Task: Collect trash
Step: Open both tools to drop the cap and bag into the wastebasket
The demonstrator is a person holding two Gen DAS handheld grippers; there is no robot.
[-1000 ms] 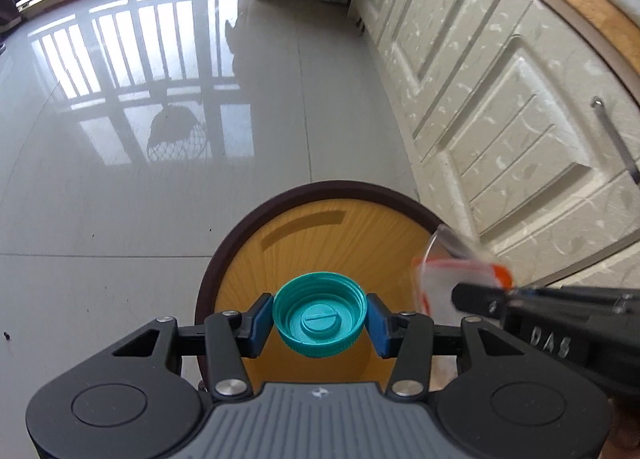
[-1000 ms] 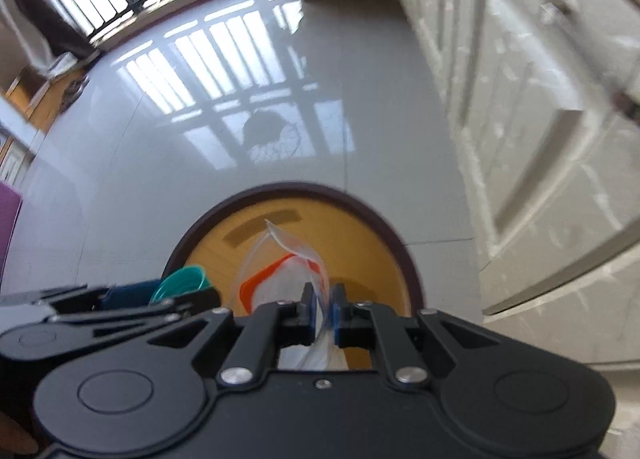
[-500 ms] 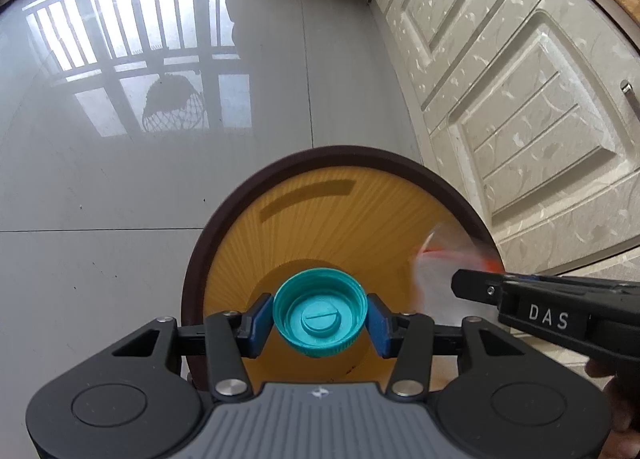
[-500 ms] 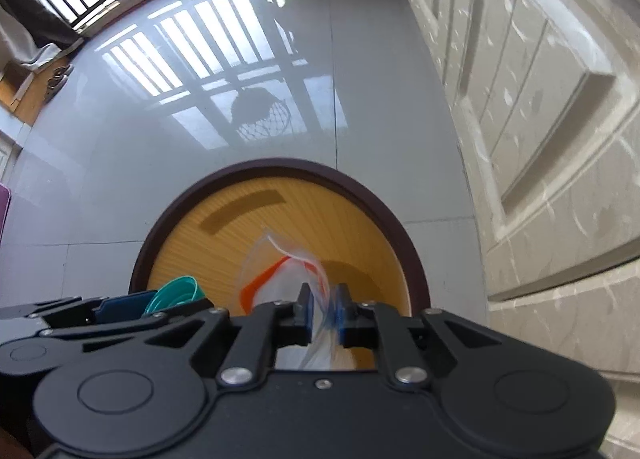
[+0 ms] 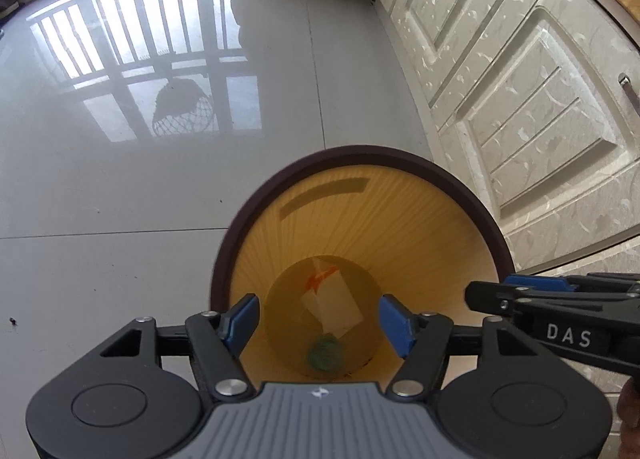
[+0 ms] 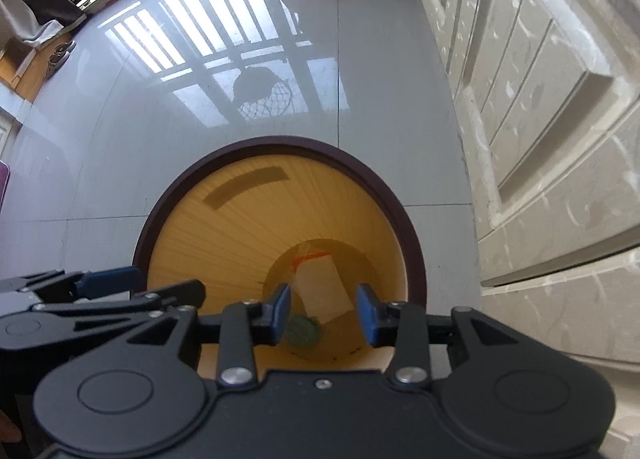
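Trash, two pieces, both lying on the bottom of the bin (image 5: pixel 360 215): a teal bottle cap (image 5: pixel 326 351), blurred, and a clear plastic bag (image 5: pixel 334 305) with an orange strip, flat and just ahead of the cap.

Bin: round, orange-yellow ribbed inner wall, dark brown rim, standing on the glossy grey tile floor (image 5: pixel 120 199), directly below and ahead of both tools. White panelled cabinet doors (image 5: pixel 532 107) stand just to its right.

Left tool (image 5: pixel 319 317): blue pads apart, jaws having just been opening, nothing between them; cap and bag show far beneath the gap, inside the bin. Its tips hang over the near part of the rim.

Right tool (image 6: pixel 322 313): jaws likewise having just been opening, parted less widely than the left tool's, nothing between the pads; the bag and cap appear below the gap.

The two tools sit side by side, right tool just beside the left tool's right flank, both pointing steeply down into the bin.
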